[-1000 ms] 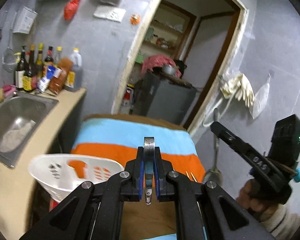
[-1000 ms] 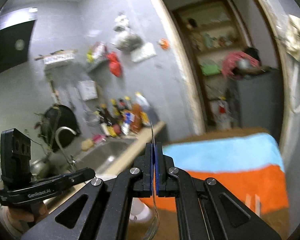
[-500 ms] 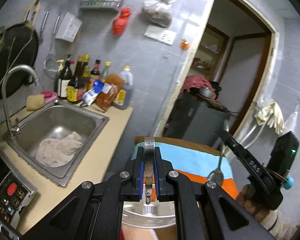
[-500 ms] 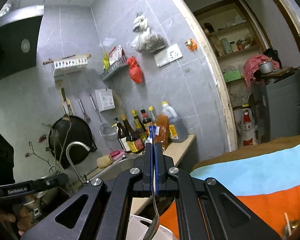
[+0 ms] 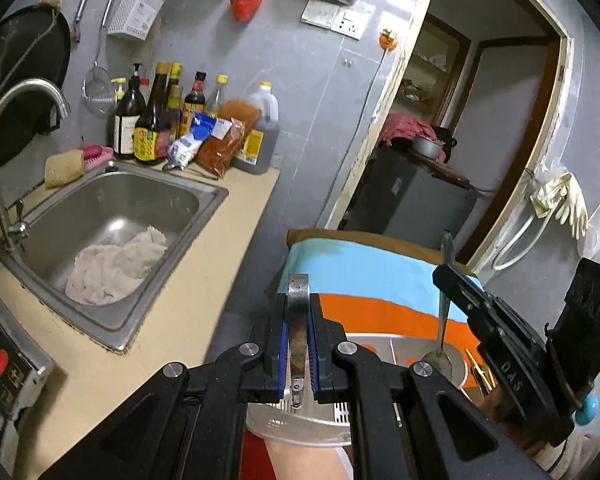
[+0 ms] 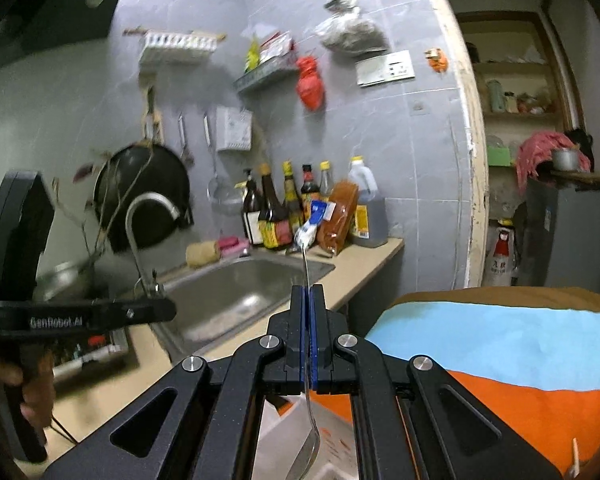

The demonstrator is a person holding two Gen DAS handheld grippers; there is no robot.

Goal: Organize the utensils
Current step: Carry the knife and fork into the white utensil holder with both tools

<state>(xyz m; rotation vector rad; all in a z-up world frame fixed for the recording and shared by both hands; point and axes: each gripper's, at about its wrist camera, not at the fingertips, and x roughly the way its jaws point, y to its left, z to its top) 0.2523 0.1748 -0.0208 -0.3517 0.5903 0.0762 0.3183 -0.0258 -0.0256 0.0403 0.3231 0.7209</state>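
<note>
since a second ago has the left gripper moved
Yes. The left gripper has swung left: the sink now fills its view's left, and the doorway sits further right.

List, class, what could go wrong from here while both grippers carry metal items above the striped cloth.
1. The right gripper pinches the spoon only at its thin handle, bowl hanging down; it might swivel or slip.
2. The left gripper holds a pan by its handle; it could tilt.
3. Spoon and pan are close; they may clash.
</note>
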